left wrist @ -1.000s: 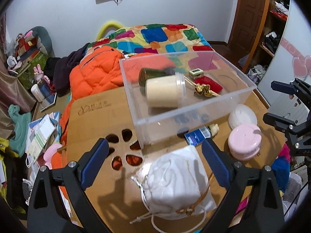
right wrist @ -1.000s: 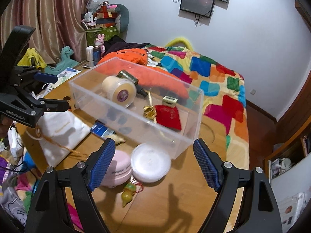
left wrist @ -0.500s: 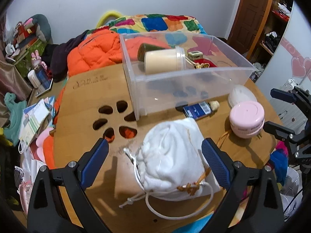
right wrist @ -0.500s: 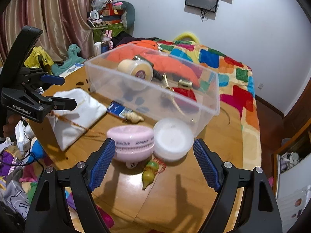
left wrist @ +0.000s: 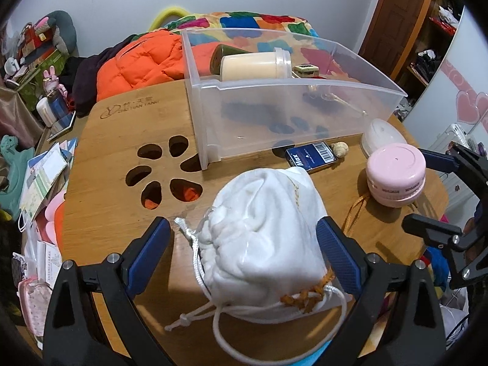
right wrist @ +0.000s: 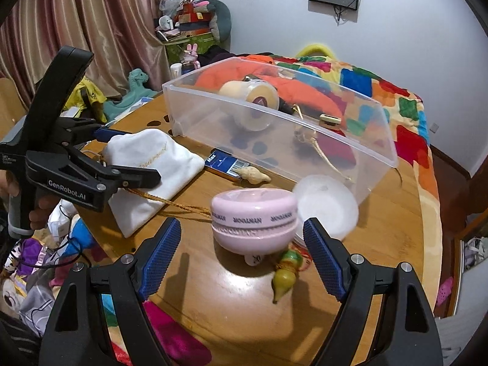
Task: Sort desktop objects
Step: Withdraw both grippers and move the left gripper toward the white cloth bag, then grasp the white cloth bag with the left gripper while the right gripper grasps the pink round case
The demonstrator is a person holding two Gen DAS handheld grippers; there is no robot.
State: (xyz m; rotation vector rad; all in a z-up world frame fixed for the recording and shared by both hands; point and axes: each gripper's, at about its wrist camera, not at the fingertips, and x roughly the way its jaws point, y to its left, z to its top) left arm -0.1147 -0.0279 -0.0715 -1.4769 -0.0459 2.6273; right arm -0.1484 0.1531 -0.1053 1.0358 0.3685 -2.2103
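Observation:
A white drawstring pouch (left wrist: 265, 228) lies on the wooden table (left wrist: 122, 213). My left gripper (left wrist: 244, 244) is open with its fingers either side of the pouch; it also shows in the right wrist view (right wrist: 128, 155). A round pink case (right wrist: 254, 216) stands near the table's right side, and my right gripper (right wrist: 241, 253) is open with its fingers either side of it, not touching. A clear plastic bin (left wrist: 289, 97) behind holds a cream jar (left wrist: 253, 67), a dark tin and small trinkets.
A blue card (left wrist: 311, 157), a small shell (left wrist: 341, 148) and a white round lid (right wrist: 324, 207) lie in front of the bin. A green gourd charm (right wrist: 285, 274) lies under the pink case. Paw-shaped holes (left wrist: 164, 170) are cut in the table. A bed stands behind.
Both grippers have moved forward and down. The left now straddles the white pouch and the right straddles the pink case. Both stayed open.

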